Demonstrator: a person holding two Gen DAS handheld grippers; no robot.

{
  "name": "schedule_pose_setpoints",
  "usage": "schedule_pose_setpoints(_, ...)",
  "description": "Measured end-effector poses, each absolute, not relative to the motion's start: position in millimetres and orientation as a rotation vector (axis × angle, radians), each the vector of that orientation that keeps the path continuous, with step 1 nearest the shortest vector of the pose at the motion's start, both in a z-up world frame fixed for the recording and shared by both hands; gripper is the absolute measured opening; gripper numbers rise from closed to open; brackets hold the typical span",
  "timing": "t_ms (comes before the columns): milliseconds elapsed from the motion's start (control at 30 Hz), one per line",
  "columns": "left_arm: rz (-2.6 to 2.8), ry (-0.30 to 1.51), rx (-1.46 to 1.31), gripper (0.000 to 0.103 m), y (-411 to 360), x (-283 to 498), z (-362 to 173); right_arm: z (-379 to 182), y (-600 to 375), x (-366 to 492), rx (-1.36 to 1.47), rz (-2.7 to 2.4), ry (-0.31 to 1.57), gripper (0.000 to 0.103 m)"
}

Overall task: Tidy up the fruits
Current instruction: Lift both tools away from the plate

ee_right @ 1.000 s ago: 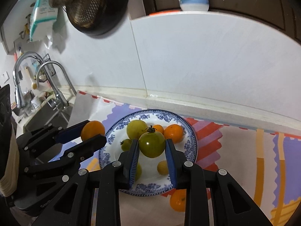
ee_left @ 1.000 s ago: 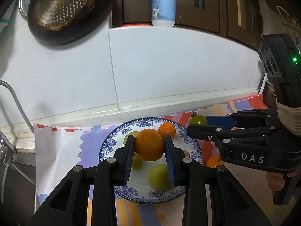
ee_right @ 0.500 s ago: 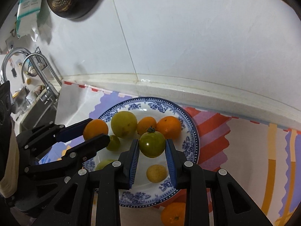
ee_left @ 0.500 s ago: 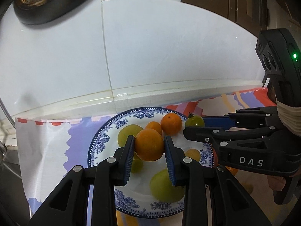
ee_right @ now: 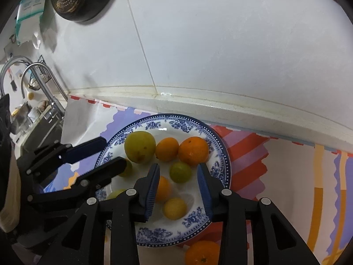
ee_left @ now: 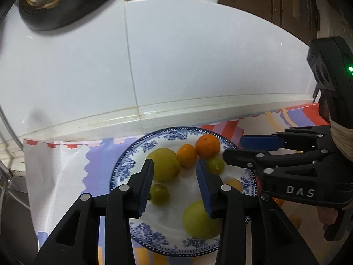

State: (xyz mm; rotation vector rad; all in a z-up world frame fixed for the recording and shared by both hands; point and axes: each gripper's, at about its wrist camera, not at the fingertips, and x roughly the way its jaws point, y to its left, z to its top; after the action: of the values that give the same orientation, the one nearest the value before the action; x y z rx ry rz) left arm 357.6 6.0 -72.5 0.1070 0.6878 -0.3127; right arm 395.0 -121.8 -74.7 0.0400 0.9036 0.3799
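The counter (ee_right: 286,172) is covered by a striped cloth (ee_right: 249,154), and on it sits a blue-patterned plate (ee_right: 220,152) pushed near the white tiled wall. The plate is china, so anything set down on it should go gently. Both grippers hang over it with nothing in them: the left gripper (ee_left: 174,181) has its fingers spread apart above the plate's middle, and the right gripper (ee_right: 178,185) has its fingers spread as well, straddling a small green fruit (ee_right: 180,172).

On the plate, the biggest piece is a yellow-green fruit (ee_right: 140,146), touching a small orange (ee_right: 167,149), which in turn sits against a larger orange (ee_right: 193,150). A little yellow fruit (ee_right: 175,208) lies nearer the front rim.

One stray orange (ee_right: 201,254) rests off the plate on the cloth, just beside the rim. I'd judge it the piece still to be gathered. It looks light, round and firm-skinned, prone to rolling, so the fingers should close across its widest middle, with modest pressure to avoid bruising.
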Motion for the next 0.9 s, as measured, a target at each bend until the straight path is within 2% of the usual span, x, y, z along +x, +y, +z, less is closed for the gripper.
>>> schedule_pose_setpoints(367, -0.289, 0.611, 0.091, 0.052, 13, 322, -41, -39, -122, 357, 0.002, 0.362, 0.803, 0.036)
schedule_pose_setpoints(467, -0.291, 0.583, 0.091, 0.057, 12, 310, -30, -30, -125, 344, 0.001, 0.35, 0.774, 0.043)
schedule_pose_setpoints(600, -0.3, 0.544, 0.106, 0.063, 9, 295, -18, -16, -132, 324, -0.003, 0.325, 0.735, 0.043)
schedule_pose_setpoints(700, -0.308, 0.521, 0.117, 0.067, 5, 284, -11, -9, -139, 313, 0.0, 0.3, 0.714, 0.05)
schedule_pose_setpoints(900, -0.337, 0.503, 0.136, 0.071, -9, 265, -7, 1, -157, 290, -0.015, 0.239, 0.684, 0.05)
